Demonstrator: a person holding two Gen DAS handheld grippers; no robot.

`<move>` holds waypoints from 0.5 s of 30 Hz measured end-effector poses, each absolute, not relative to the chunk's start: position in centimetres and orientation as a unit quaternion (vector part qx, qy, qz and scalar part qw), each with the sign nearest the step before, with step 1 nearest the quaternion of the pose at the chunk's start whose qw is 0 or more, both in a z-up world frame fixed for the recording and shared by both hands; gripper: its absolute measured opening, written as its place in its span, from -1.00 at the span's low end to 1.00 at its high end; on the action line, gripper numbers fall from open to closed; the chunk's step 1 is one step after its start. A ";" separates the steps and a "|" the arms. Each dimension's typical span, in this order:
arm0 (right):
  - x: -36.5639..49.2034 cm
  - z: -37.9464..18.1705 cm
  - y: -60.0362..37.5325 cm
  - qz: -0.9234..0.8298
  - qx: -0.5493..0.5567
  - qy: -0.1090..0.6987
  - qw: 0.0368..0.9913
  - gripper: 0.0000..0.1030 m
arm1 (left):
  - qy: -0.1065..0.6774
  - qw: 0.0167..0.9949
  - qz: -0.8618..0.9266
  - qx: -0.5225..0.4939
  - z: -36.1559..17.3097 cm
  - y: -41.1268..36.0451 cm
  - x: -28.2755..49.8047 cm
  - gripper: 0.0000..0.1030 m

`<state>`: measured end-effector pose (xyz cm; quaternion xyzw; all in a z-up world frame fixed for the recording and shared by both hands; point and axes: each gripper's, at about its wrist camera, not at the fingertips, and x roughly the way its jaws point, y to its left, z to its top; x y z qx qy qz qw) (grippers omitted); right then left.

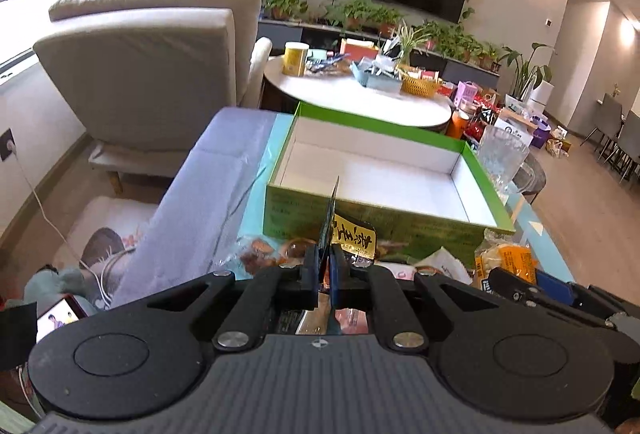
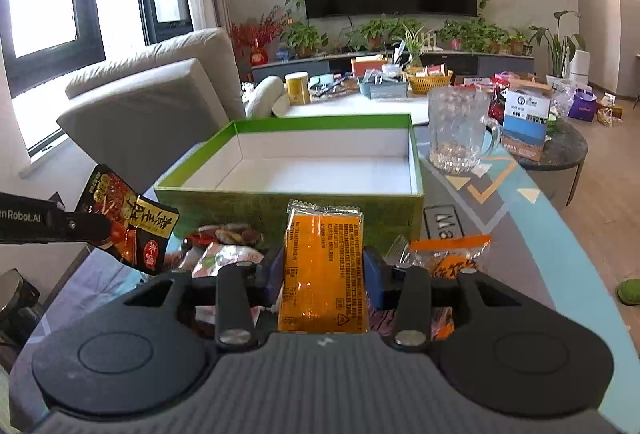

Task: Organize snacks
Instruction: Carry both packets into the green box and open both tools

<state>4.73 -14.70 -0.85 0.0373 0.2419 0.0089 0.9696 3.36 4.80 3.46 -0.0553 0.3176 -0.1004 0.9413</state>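
An open green box (image 1: pixel 380 224) with a bare white inside stands on the table ahead; it also shows in the right wrist view (image 2: pixel 288 200). My left gripper (image 1: pixel 325 266) is shut on a black and red snack packet (image 1: pixel 354 236), held edge-on just before the box's near wall; the same packet (image 2: pixel 132 222) and left gripper (image 2: pixel 90 228) show at the left of the right wrist view. My right gripper (image 2: pixel 322 270) is shut on an orange snack packet (image 2: pixel 322 266), held upright before the box. The right gripper (image 1: pixel 532 284) shows low at the right of the left wrist view.
Loose snack packets (image 2: pixel 224 238) lie on the table before the box, with another orange packet (image 2: pixel 452 254) at the right. A glass mug (image 2: pixel 460 130) stands right of the box. A beige armchair (image 1: pixel 148 74) is at the left and a cluttered round table (image 1: pixel 360 94) behind.
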 end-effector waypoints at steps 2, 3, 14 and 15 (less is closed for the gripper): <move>5.1 -0.4 -15.0 0.006 0.034 0.234 0.972 -0.09 | 0.311 0.943 -0.102 -0.053 3.9 4.6 3.7 -0.91; 5.3 -0.1 -15.1 0.004 0.034 0.229 0.973 -0.09 | 0.307 0.945 -0.102 -0.052 4.1 4.4 3.9 -0.91; 9.1 1.6 -17.6 -0.014 0.061 0.216 0.974 -0.09 | 0.269 0.958 -0.087 -0.054 5.9 2.8 8.1 -0.90; 9.3 1.6 -17.7 -0.016 0.062 0.214 0.975 -0.09 | 0.265 0.960 -0.080 -0.053 5.8 2.7 8.6 -0.90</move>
